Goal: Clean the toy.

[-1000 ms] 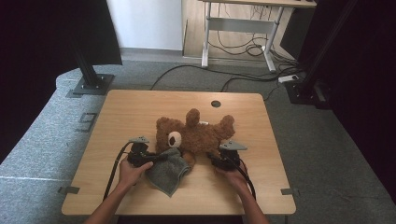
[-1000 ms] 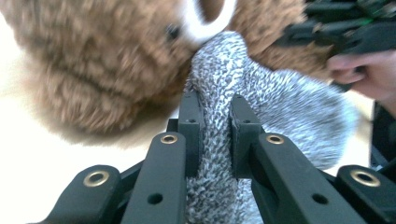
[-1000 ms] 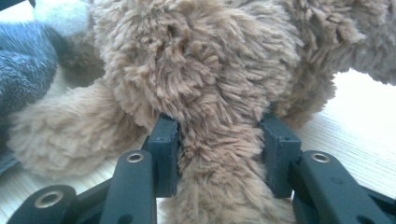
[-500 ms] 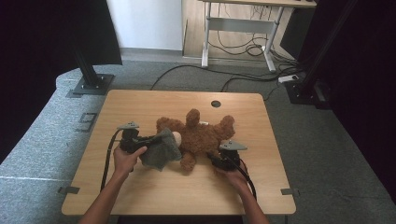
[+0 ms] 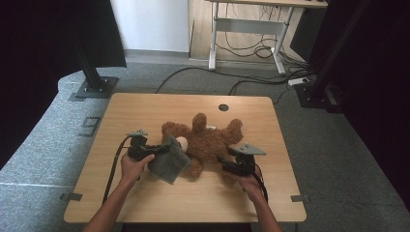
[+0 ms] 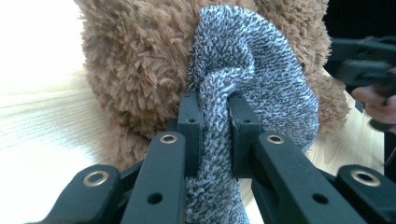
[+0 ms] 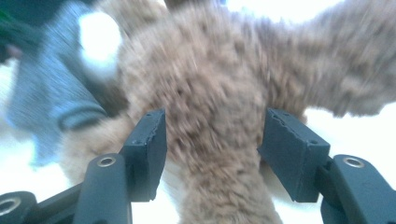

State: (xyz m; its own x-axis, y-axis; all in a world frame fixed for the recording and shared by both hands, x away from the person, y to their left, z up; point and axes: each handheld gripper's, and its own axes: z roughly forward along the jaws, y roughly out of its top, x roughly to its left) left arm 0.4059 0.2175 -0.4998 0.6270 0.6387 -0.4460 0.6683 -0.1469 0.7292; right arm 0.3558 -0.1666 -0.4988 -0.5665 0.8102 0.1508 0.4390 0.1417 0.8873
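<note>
Grey cloth [image 6: 254, 88] sits pinched in the left tool [image 6: 214, 126], against the teddy bear [image 5: 208, 140].

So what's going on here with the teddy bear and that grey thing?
A person at a wooden table holds a gripper in each hand. The left gripper is shut on a grey knitted cloth, holding it against the brown teddy bear, which lies on the table. The right gripper has its jaws on either side of one of the bear's limbs; they have just been opening, and the pads look clear of the fur.
</note>
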